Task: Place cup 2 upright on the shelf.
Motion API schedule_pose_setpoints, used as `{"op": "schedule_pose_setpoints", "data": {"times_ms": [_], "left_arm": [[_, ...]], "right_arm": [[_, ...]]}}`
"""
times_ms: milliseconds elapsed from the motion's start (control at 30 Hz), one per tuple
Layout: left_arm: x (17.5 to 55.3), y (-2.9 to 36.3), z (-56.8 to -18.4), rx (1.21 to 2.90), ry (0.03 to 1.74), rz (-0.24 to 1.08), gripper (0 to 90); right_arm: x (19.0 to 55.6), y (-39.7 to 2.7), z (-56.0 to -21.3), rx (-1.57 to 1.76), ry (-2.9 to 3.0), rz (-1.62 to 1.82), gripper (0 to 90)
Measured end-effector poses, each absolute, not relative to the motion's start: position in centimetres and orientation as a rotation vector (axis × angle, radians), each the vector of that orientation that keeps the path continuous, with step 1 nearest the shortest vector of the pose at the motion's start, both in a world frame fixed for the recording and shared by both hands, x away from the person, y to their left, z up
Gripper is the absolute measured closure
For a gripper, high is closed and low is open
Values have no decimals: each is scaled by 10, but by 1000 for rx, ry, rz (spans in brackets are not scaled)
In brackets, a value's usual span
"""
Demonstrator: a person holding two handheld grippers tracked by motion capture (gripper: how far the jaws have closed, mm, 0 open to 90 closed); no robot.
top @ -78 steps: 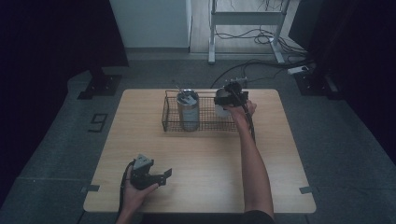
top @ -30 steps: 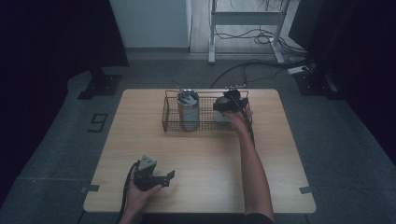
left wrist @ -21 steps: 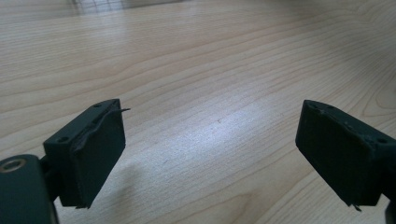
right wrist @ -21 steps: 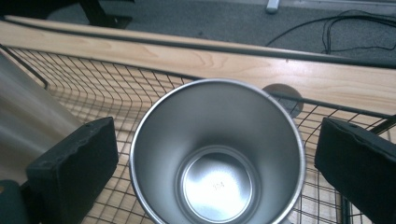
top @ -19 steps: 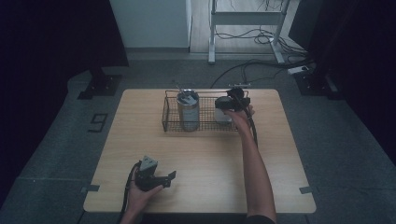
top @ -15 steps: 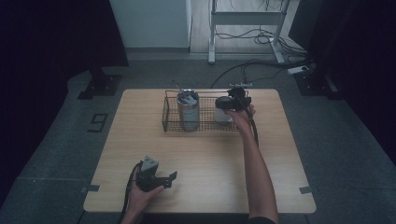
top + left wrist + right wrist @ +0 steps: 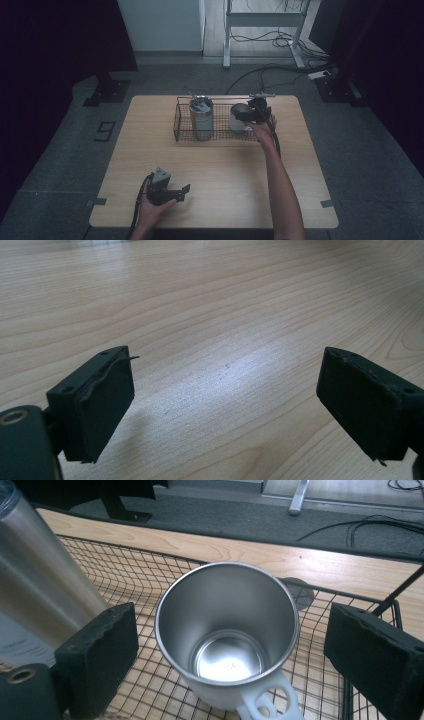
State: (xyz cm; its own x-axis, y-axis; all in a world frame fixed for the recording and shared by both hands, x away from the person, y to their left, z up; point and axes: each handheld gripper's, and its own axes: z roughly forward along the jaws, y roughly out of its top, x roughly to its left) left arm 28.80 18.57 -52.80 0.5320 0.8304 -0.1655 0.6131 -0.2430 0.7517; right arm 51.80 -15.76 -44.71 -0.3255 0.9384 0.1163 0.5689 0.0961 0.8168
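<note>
A steel mug (image 7: pixel 227 630) with a white handle stands in the right end of a black wire basket (image 7: pixel 125 580) at the table's far side. My right gripper (image 7: pixel 235 655) hangs over it, one black pad on either side of the mug and a gap at each, so nothing is gripped; the jaws have just been closing. In the high view the right gripper (image 7: pixel 252 114) is above the mug (image 7: pixel 240 119). A tall steel tumbler (image 7: pixel 202 119) stands to its left in the basket (image 7: pixel 180 122). My left gripper (image 7: pixel 177 192) rests open near the front edge, empty (image 7: pixel 225 410).
The basket's wire walls rise around the mug and the tumbler (image 7: pixel 40 575) stands close by the left pad. Bare wooden table (image 7: pixel 225 170) stretches between the basket and the left gripper. Cables and a stand lie on the floor behind the table.
The right gripper has shifted slightly to the right at the mug in the basket. The left gripper and both vessels have stayed where they were.
</note>
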Motion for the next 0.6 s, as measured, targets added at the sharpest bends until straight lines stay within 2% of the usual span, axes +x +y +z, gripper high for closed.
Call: {"op": "schedule_pose_setpoints", "data": {"times_ms": [600], "left_arm": [[289,190,-528,1965,1185,353,87]], "right_arm": [[479,-168,-454,1401,1971,1147,131]]}}
